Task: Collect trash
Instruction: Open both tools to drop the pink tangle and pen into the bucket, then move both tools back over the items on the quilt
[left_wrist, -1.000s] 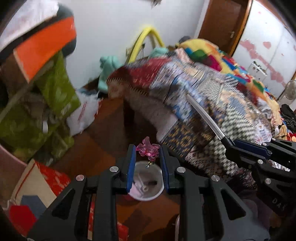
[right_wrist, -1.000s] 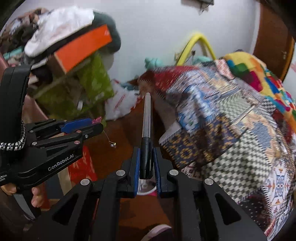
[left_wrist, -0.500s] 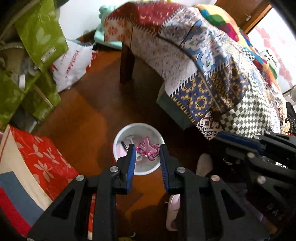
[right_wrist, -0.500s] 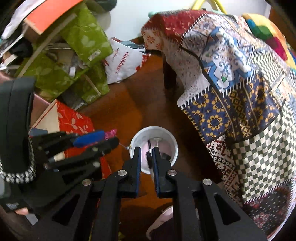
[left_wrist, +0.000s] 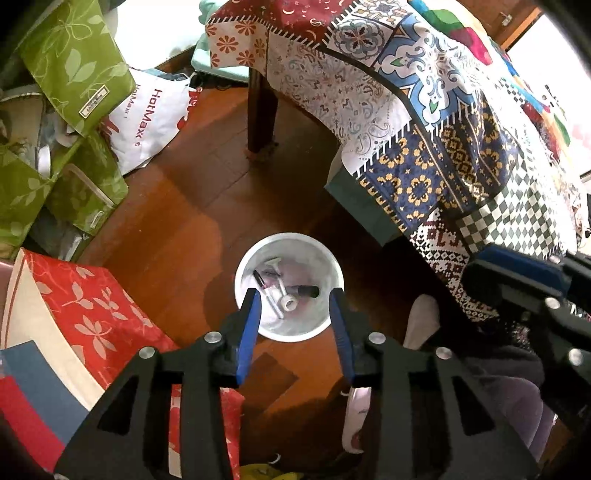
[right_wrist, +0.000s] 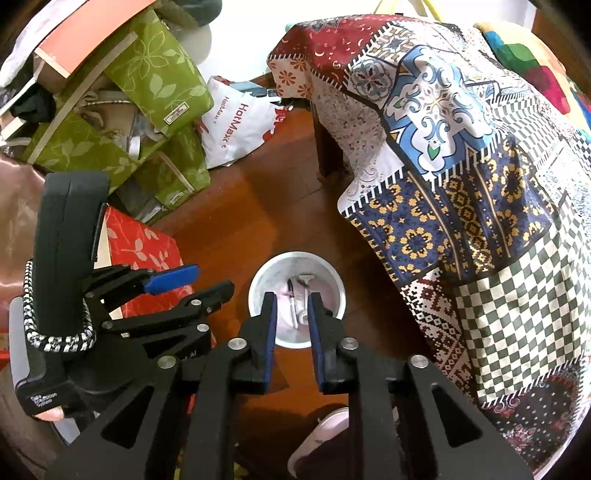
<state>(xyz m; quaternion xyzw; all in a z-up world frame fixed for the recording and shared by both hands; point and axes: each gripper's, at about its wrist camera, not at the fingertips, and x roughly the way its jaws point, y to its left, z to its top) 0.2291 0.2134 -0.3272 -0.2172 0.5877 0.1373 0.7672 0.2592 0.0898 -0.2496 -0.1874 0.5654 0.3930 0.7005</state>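
A white bin (left_wrist: 288, 237) stands on the wooden floor with pens and small white bits lying inside, among them a dark-ended pen (left_wrist: 306, 291). My left gripper (left_wrist: 294, 300) points down over the bin. Its jaws are opening and nothing is between them. The right gripper (right_wrist: 291, 301) hangs over the same bin (right_wrist: 295, 255). Its jaws are also opening, with a narrow gap and nothing held. In the right wrist view the left gripper (right_wrist: 212, 278) sits just left of the bin. The right gripper's fingers (left_wrist: 517, 269) show at the right edge of the left wrist view.
Green leaf-print bags (left_wrist: 70, 74) and a white HotMax bag (left_wrist: 147, 114) pile up at the left. A red flowered box (left_wrist: 85, 314) lies close to the bin. A bed with a patchwork quilt (left_wrist: 424, 129) and its wooden leg (left_wrist: 260, 114) stand to the right. A pale slipper (left_wrist: 356, 417) lies below.
Both grippers sank and tipped down over the bin. The pink shiny scrap left my left fingers and the pen left my right ones. Both jaws widened.
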